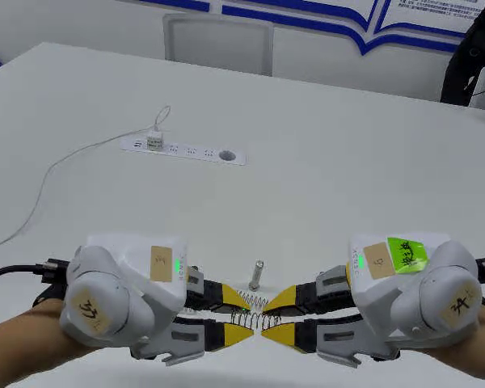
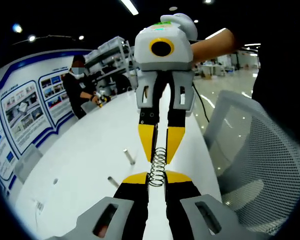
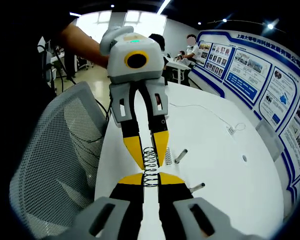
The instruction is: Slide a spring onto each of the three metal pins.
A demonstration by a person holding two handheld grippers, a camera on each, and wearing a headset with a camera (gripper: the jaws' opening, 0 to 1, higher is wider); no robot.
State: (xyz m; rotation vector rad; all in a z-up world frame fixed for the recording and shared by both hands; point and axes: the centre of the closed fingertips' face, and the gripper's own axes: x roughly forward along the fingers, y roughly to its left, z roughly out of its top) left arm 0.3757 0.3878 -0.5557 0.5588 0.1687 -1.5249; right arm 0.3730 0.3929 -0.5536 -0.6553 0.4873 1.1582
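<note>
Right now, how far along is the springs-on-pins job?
Done: nothing I can see; the far pin and near pin look bare. In hand: one spring, pinched at its ends by the left gripper and right gripper. Left: sliding it on, then the second spring beside the far pin, and the rest.

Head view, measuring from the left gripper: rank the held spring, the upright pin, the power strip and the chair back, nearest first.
1. spring: clamped in the left gripper, its other end in the right gripper.
2. metal pin: upright, just beyond the tips.
3. power strip: farther back, to the left.
4. chair back: farthest, top of view.
</note>
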